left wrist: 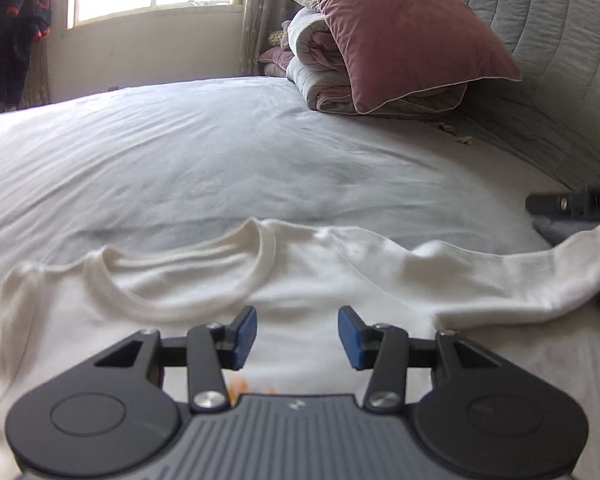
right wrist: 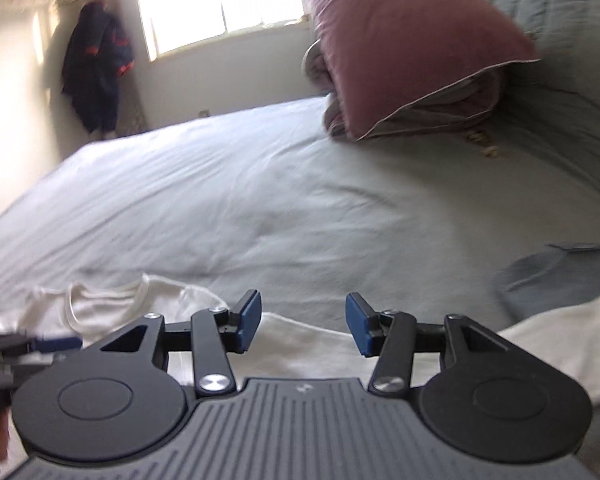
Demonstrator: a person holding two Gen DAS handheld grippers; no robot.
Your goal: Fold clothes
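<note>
Our white T-shirt (left wrist: pixel 204 320) lies flat, collar (left wrist: pixel 180 276) toward the mauve pillow (left wrist: pixel 400 28). Both the left gripper (left wrist: pixel 297 336) and right gripper (right wrist: pixel 301 322) stand released, empty. We judge it light, limp; best pinched at shoulder seams beside the collar.

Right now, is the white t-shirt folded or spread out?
Spread out: the white t-shirt lies flat on the bed, collar up, one sleeve extended sideways.

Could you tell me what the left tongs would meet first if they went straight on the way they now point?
Probably the white shirt, just beside its collar: the left tongs angle down over it, open and empty. Depth is hard to judge.
</note>
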